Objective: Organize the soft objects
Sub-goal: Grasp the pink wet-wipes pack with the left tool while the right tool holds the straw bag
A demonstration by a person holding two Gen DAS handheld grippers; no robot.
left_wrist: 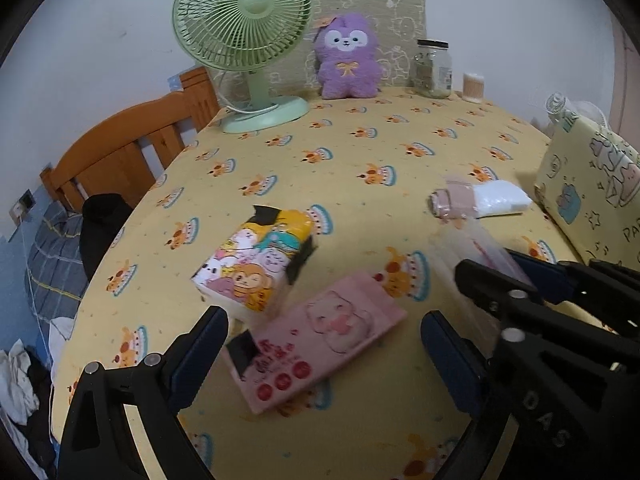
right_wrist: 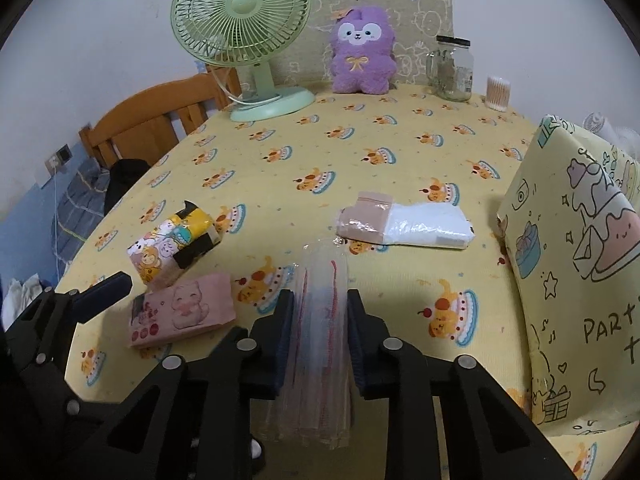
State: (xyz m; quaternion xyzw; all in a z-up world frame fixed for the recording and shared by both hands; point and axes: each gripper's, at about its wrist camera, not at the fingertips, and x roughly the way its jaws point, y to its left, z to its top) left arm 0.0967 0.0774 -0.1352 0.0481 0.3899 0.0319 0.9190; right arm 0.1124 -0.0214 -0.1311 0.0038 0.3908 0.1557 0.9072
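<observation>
1. Tablecloth (right_wrist: 360, 152), yellow.
2. Your storage bag (right_wrist: 580, 264), 3 o'clock.
3. Fan (right_wrist: 240, 24), 11 o'clock; plush (right_wrist: 362, 52), 12.
4. Tissue packs: pink (left_wrist: 320, 340), cartoon (left_wrist: 256, 260).
5. Your right gripper (right_wrist: 320, 308) pinches zip bags (right_wrist: 322, 300); left gripper (left_wrist: 324, 344) spread over the pink pack.

Both grippers, left (left_wrist: 324, 344) and right (right_wrist: 320, 320), are being shown as black angular frames, blue-padded fingers (left_wrist: 200, 354), silver screws, "DAS" embossed at four o'clock.
</observation>
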